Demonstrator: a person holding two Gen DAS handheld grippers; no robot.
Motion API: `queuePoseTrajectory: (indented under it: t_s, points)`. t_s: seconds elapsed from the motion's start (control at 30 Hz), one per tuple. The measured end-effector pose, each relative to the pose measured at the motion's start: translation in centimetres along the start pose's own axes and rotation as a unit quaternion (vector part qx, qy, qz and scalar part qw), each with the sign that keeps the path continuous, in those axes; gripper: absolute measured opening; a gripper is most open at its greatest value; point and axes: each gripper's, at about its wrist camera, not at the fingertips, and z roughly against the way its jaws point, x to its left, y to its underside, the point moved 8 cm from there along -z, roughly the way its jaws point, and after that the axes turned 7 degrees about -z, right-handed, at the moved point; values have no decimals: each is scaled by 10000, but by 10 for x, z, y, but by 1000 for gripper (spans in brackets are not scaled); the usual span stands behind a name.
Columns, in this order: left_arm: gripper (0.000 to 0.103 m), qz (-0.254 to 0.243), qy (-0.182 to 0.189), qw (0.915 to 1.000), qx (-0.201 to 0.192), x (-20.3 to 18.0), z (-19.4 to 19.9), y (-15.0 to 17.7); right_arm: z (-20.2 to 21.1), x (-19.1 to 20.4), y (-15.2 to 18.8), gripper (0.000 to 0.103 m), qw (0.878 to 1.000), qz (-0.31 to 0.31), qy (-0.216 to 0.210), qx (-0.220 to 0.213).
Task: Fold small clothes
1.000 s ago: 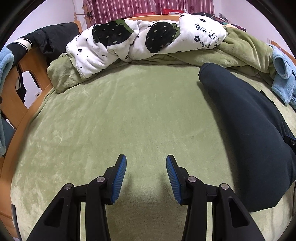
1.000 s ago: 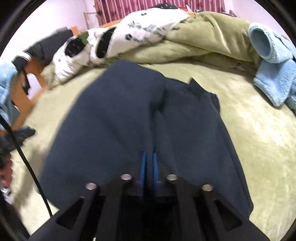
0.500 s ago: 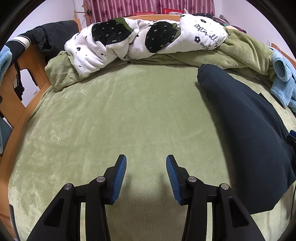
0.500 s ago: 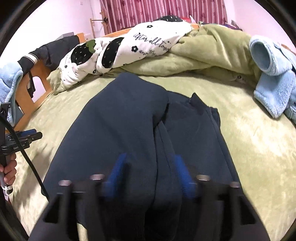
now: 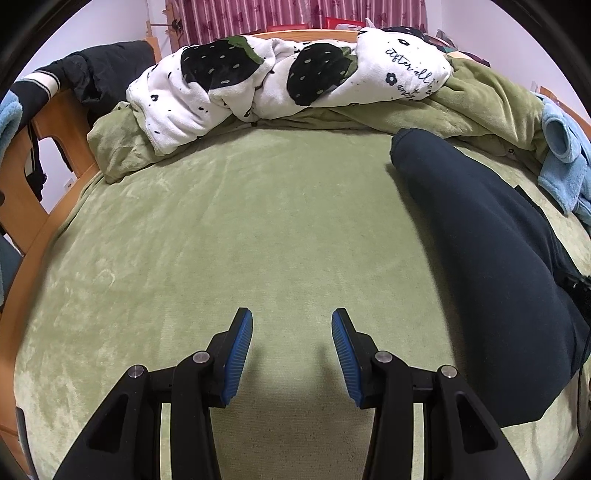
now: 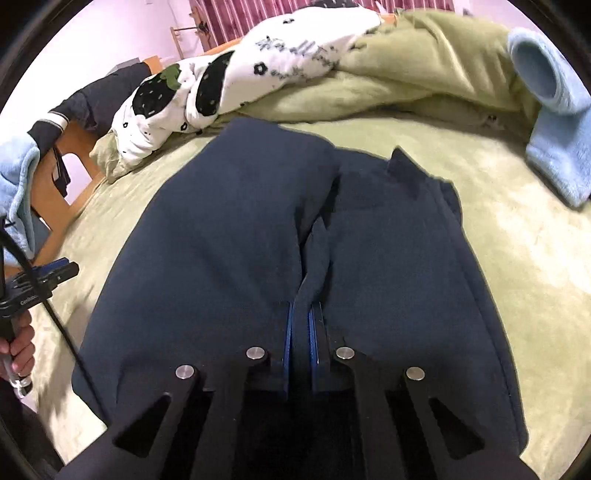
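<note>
One dark navy garment (image 6: pixel 229 236) lay on the bed, right of centre, with its left side doubled inward so that a ridge of cloth ran along its middle; judged from that, a first fold was under way and the rest of the folding was not yet done.

Left to right. Left claw (image 5: pixel 291 354) hovered over bare green bed cover (image 5: pixel 229 236), jaws standing apart with nothing between them, well apart from the garment's near edge. In the right wrist view the person's hand (image 6: pixel 18 347) gripped that tool's handle at the frame's left edge. Right claw (image 6: pixel 300 343) had just been closing after a brief opening; its blue pads stood nearly together and pinched the central ridge of navy cloth.

Surface: plush green cover, smooth in front, bunched at the far side. Room, left to right: wooden bed frame (image 5: pixel 55 129) with a dark jacket (image 5: pixel 107 70) draped on it, a white blanket with black strawberry print (image 5: pixel 280 81), crumpled green bedding, a pale blue fleece item (image 6: pixel 554 110) at far right. Reddish curtains (image 5: pixel 295 14) hung behind.
</note>
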Motion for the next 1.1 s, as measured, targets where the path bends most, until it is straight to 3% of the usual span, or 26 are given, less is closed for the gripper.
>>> queuePoseTrajectory:
  t_s: [0.2, 0.37, 0.53, 0.73, 0.9, 1.1]
  points:
    - [42, 146, 171, 9997, -73, -11, 10, -2, 47, -5, -19, 6, 9981, -5, -36, -618]
    - [42, 31, 207, 9997, -137, -31, 21, -12, 83, -41, -22, 6, 9950, -43, 347, -940]
    - [42, 69, 548, 9983, -177, -64, 28, -20, 65, -84, 0, 6, 9960, -187, 658, -580]
    - [42, -38, 940, 9953, -235, -117, 32, -27, 42, -93, 18, 10, 9956, -70, 872, -337]
    - [42, -228, 1204, 9922, -237, -153, 34, -23, 78, -101, 14, 32, 9960, -393, 561, -581]
    - [48, -411, 1060, 9934, -121, -170, 26, -6, 89, -107, 23, 32, 9965, -564, 272, -552]
